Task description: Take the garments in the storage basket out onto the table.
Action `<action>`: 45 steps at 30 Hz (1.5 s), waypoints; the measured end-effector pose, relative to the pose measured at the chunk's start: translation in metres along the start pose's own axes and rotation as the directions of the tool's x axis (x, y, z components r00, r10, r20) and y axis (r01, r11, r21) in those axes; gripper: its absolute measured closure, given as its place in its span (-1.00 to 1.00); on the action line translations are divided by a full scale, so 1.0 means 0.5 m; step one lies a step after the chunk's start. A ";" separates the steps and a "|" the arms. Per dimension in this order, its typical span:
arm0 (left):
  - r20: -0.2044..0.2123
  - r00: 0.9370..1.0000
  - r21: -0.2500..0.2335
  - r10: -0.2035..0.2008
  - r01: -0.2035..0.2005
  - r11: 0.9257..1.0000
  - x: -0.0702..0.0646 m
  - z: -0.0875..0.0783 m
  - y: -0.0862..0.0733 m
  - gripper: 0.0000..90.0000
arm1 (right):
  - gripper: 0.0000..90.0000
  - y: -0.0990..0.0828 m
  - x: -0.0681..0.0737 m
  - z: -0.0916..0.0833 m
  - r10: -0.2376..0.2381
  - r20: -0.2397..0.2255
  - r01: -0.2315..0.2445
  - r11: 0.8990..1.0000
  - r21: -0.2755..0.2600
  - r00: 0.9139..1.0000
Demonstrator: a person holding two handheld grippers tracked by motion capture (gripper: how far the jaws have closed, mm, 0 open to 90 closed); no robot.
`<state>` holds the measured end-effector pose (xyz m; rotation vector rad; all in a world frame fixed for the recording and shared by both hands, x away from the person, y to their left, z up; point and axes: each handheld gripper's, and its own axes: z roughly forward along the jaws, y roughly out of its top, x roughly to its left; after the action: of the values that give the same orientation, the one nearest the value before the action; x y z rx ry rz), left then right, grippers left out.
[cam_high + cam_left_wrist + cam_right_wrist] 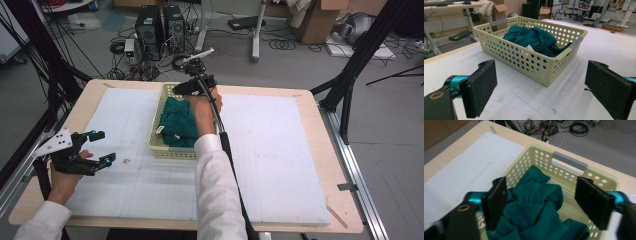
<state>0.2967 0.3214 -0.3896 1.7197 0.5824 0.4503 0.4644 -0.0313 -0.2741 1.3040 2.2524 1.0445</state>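
Left gripper (97, 147): lower left of the high view, jaws wide apart, empty, resting on the white mat (280, 165).
Basket (156, 135): centre of frame, pale yellow, perforated, on the mat.
Cloth (180, 120): teal, crumpled inside the basket; likely light, soft and limp, so pinch a raised fold near the top of the heap.
Right gripper (541, 200): above the cloth, jaws spread, holding nothing.
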 end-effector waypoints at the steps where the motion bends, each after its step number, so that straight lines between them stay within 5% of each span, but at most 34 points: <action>1: 0.000 1.000 0.003 0.001 -0.001 1.000 0.000 -0.001 0.000 -0.76 | -0.54 -0.001 0.000 0.006 0.003 0.002 -0.003 1.000 0.008 1.000; 10: 0.001 1.000 -0.003 -0.006 0.006 1.000 0.001 -0.001 0.000 -0.76 | -0.80 -0.019 0.002 0.053 0.062 0.002 -0.062 0.997 0.038 0.998; 12: 0.004 1.000 -0.003 -0.007 0.007 1.000 0.001 -0.001 0.000 -0.76 | -0.99 -0.021 0.005 0.061 0.069 0.017 -0.069 0.997 0.045 0.997; 24: 0.006 1.000 -0.009 -0.010 0.010 1.000 0.002 -0.002 0.000 -0.76 | -0.99 -0.049 0.000 0.108 0.091 0.039 -0.093 0.994 0.055 0.995; 45: 0.008 1.000 -0.011 -0.013 0.013 1.000 0.002 -0.003 0.000 -0.76 | -0.99 -0.104 0.002 0.193 0.085 0.078 -0.097 0.982 0.165 0.993</action>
<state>0.2964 0.3232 -0.3892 1.7054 0.5835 0.4366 0.4907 -0.0056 -0.3773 1.5004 2.2886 0.8382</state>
